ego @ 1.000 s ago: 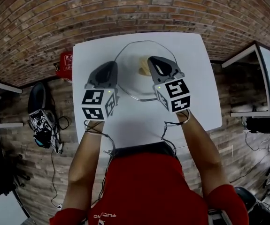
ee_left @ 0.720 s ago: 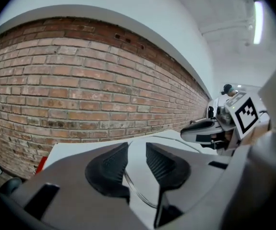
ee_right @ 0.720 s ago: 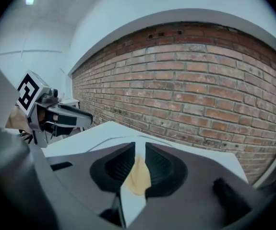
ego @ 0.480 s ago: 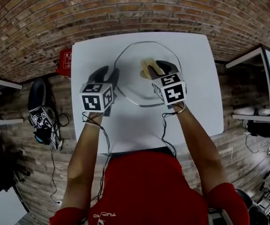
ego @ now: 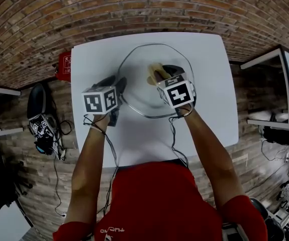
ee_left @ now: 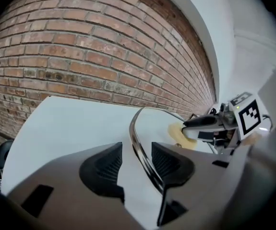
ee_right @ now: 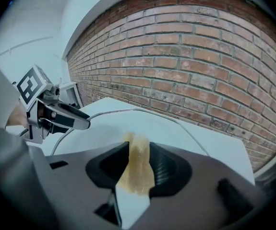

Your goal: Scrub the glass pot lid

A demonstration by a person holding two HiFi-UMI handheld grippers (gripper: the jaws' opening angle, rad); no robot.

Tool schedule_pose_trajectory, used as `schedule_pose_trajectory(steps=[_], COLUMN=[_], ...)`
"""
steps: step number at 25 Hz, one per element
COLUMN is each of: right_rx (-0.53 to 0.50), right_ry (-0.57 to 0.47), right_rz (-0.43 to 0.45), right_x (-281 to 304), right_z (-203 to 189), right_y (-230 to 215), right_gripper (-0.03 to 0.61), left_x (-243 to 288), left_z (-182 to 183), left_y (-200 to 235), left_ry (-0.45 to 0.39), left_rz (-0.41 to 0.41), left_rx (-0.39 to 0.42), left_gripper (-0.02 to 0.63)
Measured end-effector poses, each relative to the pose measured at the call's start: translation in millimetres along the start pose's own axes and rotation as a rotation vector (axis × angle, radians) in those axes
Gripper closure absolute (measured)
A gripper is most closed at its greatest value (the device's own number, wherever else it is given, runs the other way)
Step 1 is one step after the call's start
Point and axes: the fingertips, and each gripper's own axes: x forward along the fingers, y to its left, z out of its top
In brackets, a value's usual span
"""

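Lid (ego: 140,84) lies flat on the table (ego: 96,59). My left gripper (ee_left: 137,163), pressed together a second ago, is now opening with the lid's rim between its jaws, pads off it. My right gripper (ego: 165,74) still pinches the sponge (ee_right: 137,169) against the glass.

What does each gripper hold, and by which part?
Right gripper clamps the sponge by one end. Left gripper: jaws opening around the lid rim, not gripping.

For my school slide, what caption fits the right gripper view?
The right tongs pinch a yellow sponge over the glass pot lid on a white table.
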Motion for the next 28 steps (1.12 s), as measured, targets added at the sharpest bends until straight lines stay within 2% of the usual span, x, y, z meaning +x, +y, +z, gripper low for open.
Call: schedule_pose_trajectory(steps=[7,11,16,21,28], right_rx=[-0.010,-0.018,-0.010,0.004,0.049], right_ry=[0.037,0.042,0.041,-0.031,-0.120], right_rz=[-0.002,0.000,-0.001,0.000,-0.001], right_x=[11,11,7,0,28], right_z=[-7,-7,-4,26,71], right_y=[1,7,12,19,26], right_gripper=[0.453,0.497,0.522,0.525,0.525], left_x=[5,6,6,6,6], left_z=[-2,-4,-4,-4,-3], left_y=[-1,-4,-4,-5,-4], left_ry=[0.017,0.012,0.008,0.008,0.021], left_rz=[-0.043,-0.066,-0.068,-0.062,-0.061], left_rx=[-0.022,-0.033,-0.041,-0.040,-0.031], left_gripper=[0.436,0.471,0.479,0.482,0.482])
